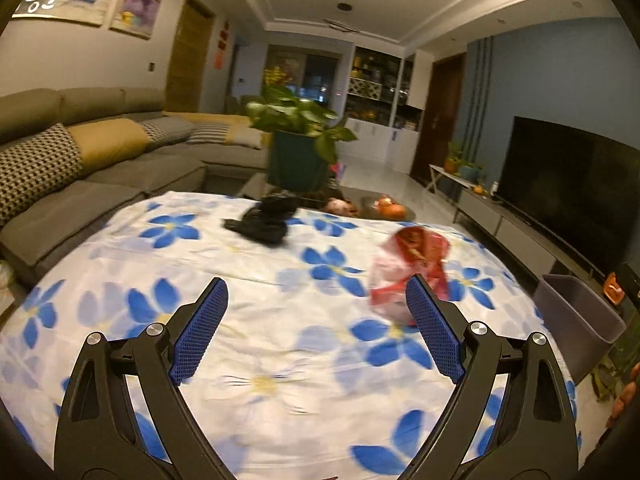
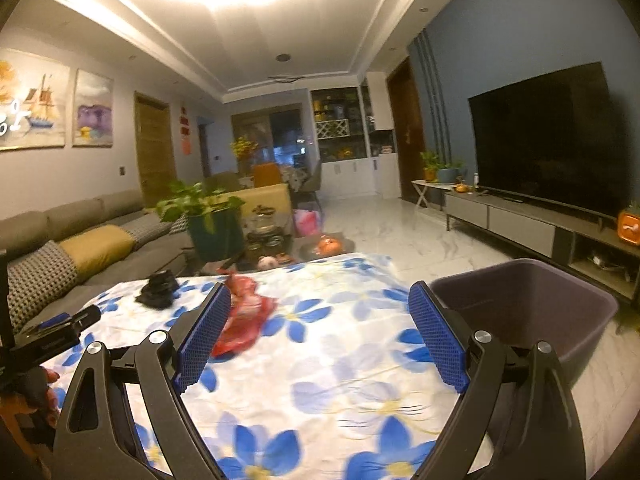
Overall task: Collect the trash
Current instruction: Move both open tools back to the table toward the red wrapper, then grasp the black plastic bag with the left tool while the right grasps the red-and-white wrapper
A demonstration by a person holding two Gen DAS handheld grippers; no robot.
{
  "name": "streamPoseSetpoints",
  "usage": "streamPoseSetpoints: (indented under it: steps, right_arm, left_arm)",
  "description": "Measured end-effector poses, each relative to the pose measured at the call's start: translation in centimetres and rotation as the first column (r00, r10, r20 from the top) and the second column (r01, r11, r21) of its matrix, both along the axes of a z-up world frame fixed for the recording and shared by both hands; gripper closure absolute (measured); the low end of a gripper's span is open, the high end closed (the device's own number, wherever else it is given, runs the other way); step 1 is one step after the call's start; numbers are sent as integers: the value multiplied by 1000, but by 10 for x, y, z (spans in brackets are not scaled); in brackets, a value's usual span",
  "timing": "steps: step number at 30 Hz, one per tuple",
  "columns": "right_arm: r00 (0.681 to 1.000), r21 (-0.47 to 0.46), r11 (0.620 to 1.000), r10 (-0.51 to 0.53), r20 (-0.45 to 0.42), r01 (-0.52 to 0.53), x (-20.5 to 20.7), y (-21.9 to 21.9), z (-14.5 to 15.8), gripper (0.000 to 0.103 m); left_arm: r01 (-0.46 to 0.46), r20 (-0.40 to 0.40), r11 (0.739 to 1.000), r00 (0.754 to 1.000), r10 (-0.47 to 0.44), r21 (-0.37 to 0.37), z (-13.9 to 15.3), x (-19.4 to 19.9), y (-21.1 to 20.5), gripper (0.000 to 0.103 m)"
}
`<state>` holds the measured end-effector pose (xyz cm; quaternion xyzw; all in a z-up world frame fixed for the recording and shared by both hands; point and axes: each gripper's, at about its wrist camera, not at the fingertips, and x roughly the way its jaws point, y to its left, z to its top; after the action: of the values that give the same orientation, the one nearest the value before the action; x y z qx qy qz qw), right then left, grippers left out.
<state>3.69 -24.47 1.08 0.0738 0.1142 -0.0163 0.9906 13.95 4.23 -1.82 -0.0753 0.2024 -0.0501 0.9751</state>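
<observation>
A crumpled red and white plastic wrapper lies on the flowered tablecloth, just beyond the right finger of my left gripper. That gripper is open, with nothing between its blue pads. A black crumpled bag lies farther back on the cloth. In the right wrist view my right gripper is also open and empty; the red wrapper shows behind its left finger and the black bag lies far left. A grey-purple bin stands on the floor past the table's right edge.
A green potted plant and small orange items sit on a dark table beyond the cloth. A grey sofa runs along the left. The bin and a television on a low cabinet are on the right. A hand holds the other gripper.
</observation>
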Motion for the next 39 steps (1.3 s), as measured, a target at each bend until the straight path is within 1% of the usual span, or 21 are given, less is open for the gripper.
streamPoseSetpoints:
  steps: [7, 14, 20, 22, 25, 27, 29, 32, 34, 35, 36, 37, 38, 39]
  right_arm:
    - [999, -17, 999, 40, -32, -41, 31, 42, -7, 16]
    - [992, -34, 997, 72, -108, -76, 87, 87, -29, 16]
    - [980, -42, 996, 70, -185, -79, 141, 108, -49, 16]
    - [974, -42, 997, 58, -219, -69, 160, 110, -53, 22]
    - [967, -25, 998, 42, -250, -50, 185, 109, -58, 24]
    - [963, -46, 998, 20, -267, -33, 199, 111, -61, 26]
    - [956, -58, 998, 17, -291, -35, 211, 114, -66, 30]
    - [934, -57, 997, 18, -357, -41, 230, 117, -79, 45]
    - [921, -49, 997, 30, -388, -53, 236, 117, -85, 62]
    - [915, -44, 997, 37, -402, -60, 238, 117, -88, 65]
    - [914, -39, 997, 42, -404, -63, 238, 116, -89, 72]
    - [915, -30, 997, 49, -402, -67, 238, 115, -90, 74]
    - [916, -21, 998, 53, -397, -67, 237, 113, -90, 77]
    - [919, -12, 998, 55, -391, -64, 236, 111, -90, 84]
  left_arm:
    - [-71, -12, 998, 997, 71, 0, -6, 5, 40, 14]
    - [-130, -20, 991, 991, 130, 18, -12, 26, 66, 14]
    - [-154, -14, 988, 988, 155, 27, -13, 63, 72, 14]
    - [-150, -9, 988, 989, 151, 41, -13, 78, 70, 14]
    - [-142, 3, 988, 990, 142, 59, -12, 103, 65, 14]
    - [-130, 6, 990, 992, 130, 53, -10, 120, 61, 14]
    - [-110, 3, 993, 994, 110, 37, -9, 142, 57, 14]
    - [-92, -20, 995, 996, 92, 43, -13, 169, 51, 14]
    - [-79, -26, 994, 996, 81, 81, -19, 187, 43, 14]
    - [-75, -25, 992, 997, 77, 98, -21, 193, 40, 14]
    - [-67, -34, 991, 997, 72, 111, -25, 202, 38, 14]
    - [-66, -46, 991, 996, 72, 113, -27, 208, 38, 14]
    - [-64, -61, 993, 996, 70, 101, -29, 213, 39, 14]
    - [-58, -85, 996, 994, 64, 73, -33, 221, 42, 14]
